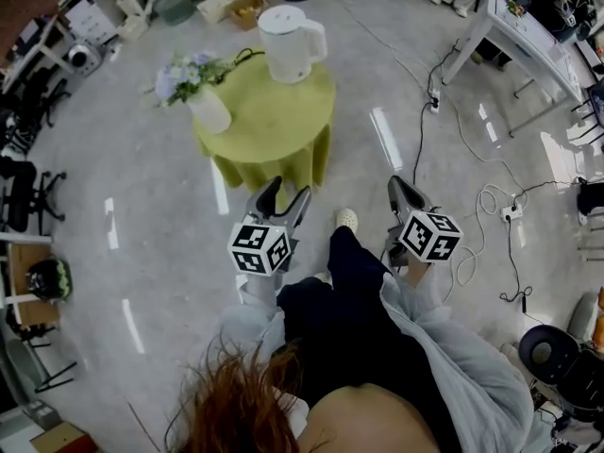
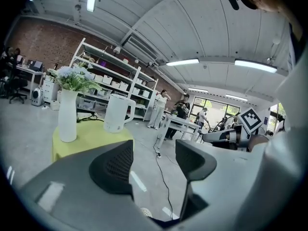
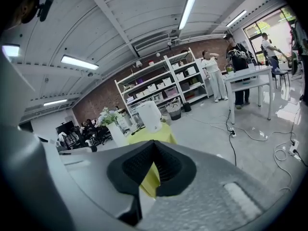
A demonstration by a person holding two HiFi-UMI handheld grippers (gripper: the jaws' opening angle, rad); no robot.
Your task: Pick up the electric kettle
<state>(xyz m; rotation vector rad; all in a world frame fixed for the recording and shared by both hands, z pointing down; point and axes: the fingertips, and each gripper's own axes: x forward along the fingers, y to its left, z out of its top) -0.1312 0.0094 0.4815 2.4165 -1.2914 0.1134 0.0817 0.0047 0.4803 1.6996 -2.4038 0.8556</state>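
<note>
Facing the electric kettle (image 1: 291, 43) (well apart), left gripper (image 2: 154, 152) gapes, ready to grasp; right gripper (image 3: 154, 146) is clenched, empty.

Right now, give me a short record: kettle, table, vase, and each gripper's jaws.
kettle: white, upright on the table, untouched
table: round, yellow-green cloth
vase: white, holds flowers, on the table apart from the kettle
left gripper: jaws apart, nothing between, short of the table
right gripper: jaws together, empty, short of the table
</note>
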